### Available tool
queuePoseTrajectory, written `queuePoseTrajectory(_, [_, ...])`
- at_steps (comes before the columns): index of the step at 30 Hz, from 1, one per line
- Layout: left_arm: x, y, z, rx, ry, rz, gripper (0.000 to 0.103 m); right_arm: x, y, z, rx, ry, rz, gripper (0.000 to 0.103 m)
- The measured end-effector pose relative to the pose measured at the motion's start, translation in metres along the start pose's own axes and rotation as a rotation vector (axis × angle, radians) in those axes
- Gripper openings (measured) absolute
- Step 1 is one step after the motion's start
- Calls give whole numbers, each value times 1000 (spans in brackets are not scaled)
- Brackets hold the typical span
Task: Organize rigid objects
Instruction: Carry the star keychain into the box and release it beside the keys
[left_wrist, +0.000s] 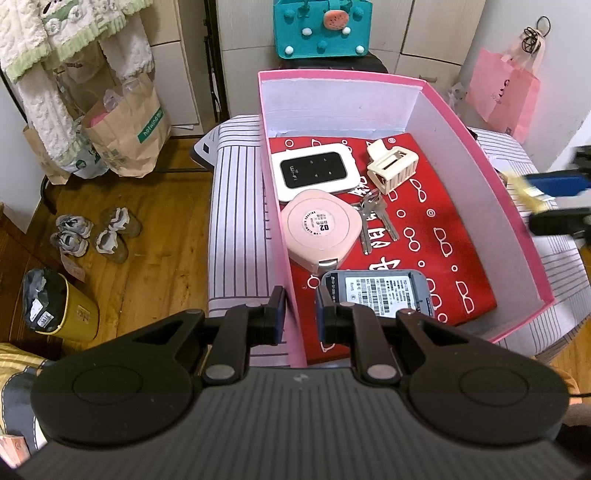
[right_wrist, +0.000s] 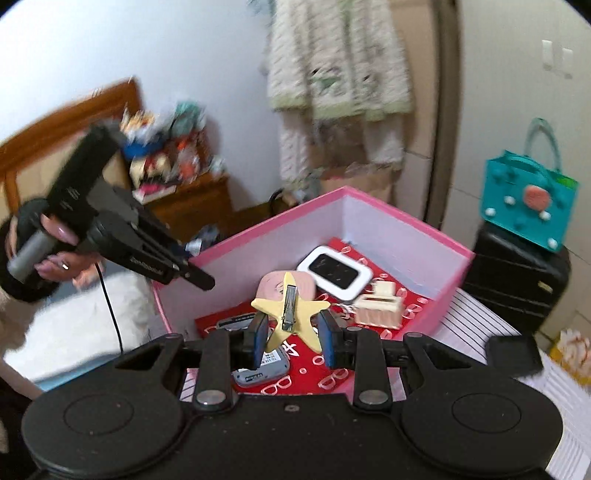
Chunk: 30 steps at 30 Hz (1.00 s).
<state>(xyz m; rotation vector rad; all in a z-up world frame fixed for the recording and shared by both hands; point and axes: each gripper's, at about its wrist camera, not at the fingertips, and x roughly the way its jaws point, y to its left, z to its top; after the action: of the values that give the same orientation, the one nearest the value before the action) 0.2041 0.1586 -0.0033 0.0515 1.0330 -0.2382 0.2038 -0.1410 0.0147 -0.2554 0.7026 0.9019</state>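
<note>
Centre frame, the right gripper (right_wrist: 291, 338) pinches a pale-yellow plastic star hair clip (right_wrist: 290, 314) by its lower points (light, stiff, likely slippery); the left gripper (left_wrist: 300, 314) clamps the pink cardboard box (left_wrist: 498, 192) wall.

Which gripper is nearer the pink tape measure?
Left. The left gripper grips the pink box's near wall, close to the pink tape measure. The right gripper hangs above the box holding a yellow star hair clip.

One pink box (left_wrist: 480, 155), two routers (left_wrist: 314, 171), one star clip (right_wrist: 290, 314).
</note>
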Motion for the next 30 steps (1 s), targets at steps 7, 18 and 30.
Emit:
queuePoseTrajectory(7, [0, 0, -3, 8, -10, -7, 14, 81, 5, 15, -90, 197, 46, 34])
queuePoseTrajectory(18, [0, 4, -5, 8, -17, -32, 14, 144, 7, 20, -117, 433, 48, 35])
queuePoseTrajectory(30, [1, 8, -6, -11, -24, -48, 14, 28, -12, 13, 27, 135, -3, 46])
